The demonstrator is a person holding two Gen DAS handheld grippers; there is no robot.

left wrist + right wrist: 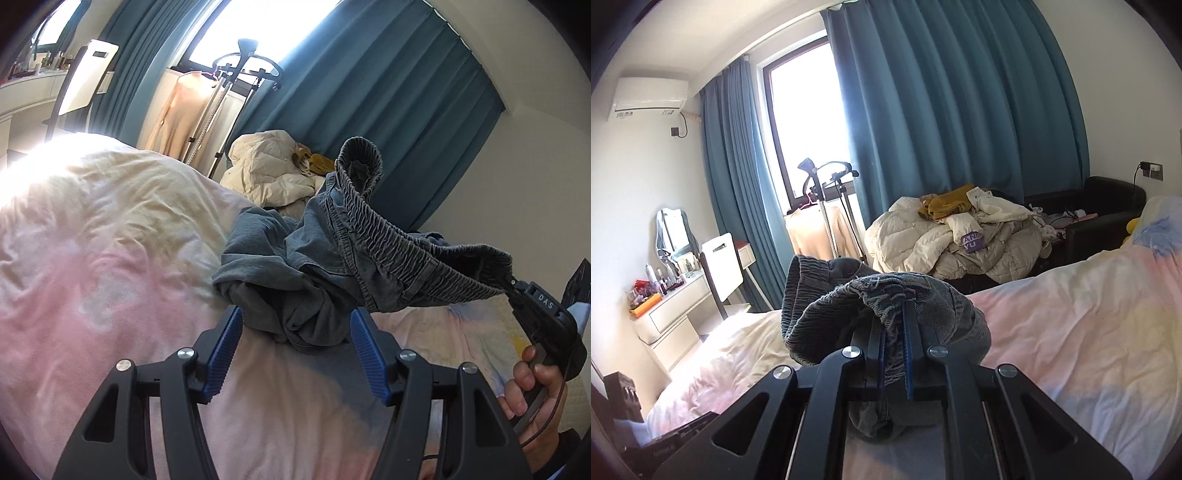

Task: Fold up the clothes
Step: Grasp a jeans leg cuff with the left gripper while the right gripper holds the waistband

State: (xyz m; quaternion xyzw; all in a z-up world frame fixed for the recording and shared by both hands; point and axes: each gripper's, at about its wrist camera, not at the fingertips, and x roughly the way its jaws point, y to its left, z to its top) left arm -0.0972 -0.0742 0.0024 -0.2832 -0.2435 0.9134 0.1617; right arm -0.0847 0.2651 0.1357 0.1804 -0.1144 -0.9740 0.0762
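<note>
A grey-blue pair of trousers with an elastic waistband lies partly bunched on the bed. One end of the waistband is lifted off it. My right gripper, held by a hand at the right edge, is shut on that waistband end. The right wrist view shows its blue pads clamped on the frayed grey fabric, with the gripper above the bed. My left gripper stands open, low over the bed, with the bunched trouser cloth just at its fingertips; the pads do not press on it.
The bed carries a pink, yellow and white duvet. Beyond its far edge are a pile of cream jackets, a garment steamer stand, teal curtains, a chair, a dressing table and a black sofa.
</note>
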